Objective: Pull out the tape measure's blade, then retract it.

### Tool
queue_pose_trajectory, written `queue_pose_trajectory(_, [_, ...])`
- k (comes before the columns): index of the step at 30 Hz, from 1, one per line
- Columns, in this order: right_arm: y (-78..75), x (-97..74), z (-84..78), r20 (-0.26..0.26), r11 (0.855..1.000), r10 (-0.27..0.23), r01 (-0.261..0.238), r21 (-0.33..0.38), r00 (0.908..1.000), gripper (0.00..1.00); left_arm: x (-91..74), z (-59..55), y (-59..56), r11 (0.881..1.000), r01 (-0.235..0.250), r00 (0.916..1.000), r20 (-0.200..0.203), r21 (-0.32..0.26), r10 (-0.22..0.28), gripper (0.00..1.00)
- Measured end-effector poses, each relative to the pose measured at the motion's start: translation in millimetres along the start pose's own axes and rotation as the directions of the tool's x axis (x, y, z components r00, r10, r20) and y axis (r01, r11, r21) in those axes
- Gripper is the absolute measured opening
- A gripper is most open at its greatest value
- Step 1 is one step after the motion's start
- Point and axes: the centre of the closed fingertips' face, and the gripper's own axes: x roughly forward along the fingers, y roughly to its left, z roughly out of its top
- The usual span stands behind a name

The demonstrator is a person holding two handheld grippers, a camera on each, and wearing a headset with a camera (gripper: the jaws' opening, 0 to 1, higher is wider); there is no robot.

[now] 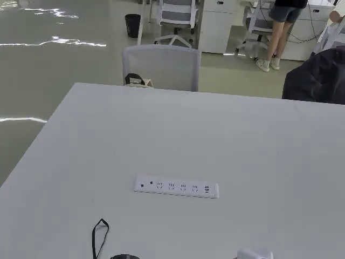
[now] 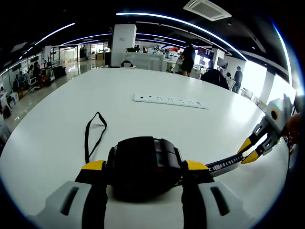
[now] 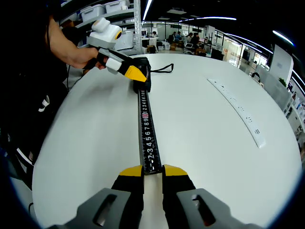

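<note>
The white bench [image 1: 242, 151] is wide and mostly bare. A white power strip [image 1: 176, 187] lies flat on it, well apart from the work and on the far side from the person.

At the near edge, the left gripper [image 2: 144, 167] is clamped on the black tape measure [image 2: 143, 150], one yellow-tipped jaw on each side of the case. The case sits low over the bench; I cannot tell whether it touches.

The right gripper [image 3: 153, 172] is pinched narrow on the free end of the blade [image 3: 147, 129]. The blade runs straight from there across the bench back to the case, with its numbered face up. The black wrist strap [image 2: 86, 138] trails loose on the bench beyond the case, clear of the blade.

To my eye the blade is already drawn some way out. To do this step well:

- Pull in line with the mouth of the case, so the blade neither twists nor kinks.
- Clamp the case firmly enough that it cannot swivel.
- For the return, walk the right gripper back toward the case rather than letting go, or the blade could whip and its end hook slam home.
</note>
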Motion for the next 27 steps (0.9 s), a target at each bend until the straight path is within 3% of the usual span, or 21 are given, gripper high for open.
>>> queue_pose_trajectory(15, [-0.6,7.7,7.2,0.003,1.0,-0.001,0.002,-0.011,1.0,0.12,-1.6,0.3,1.4,1.0,0.012,0.9999,-0.001,-0.014,-0.012,0.59])
queue_pose_trajectory(27, [-0.2,17.1,14.6,0.006,1.0,0.002,-0.002,-0.019,1.0,0.12,5.6,-5.9,7.5,0.999,0.029,0.9996,-0.004,-0.017,-0.029,0.59])
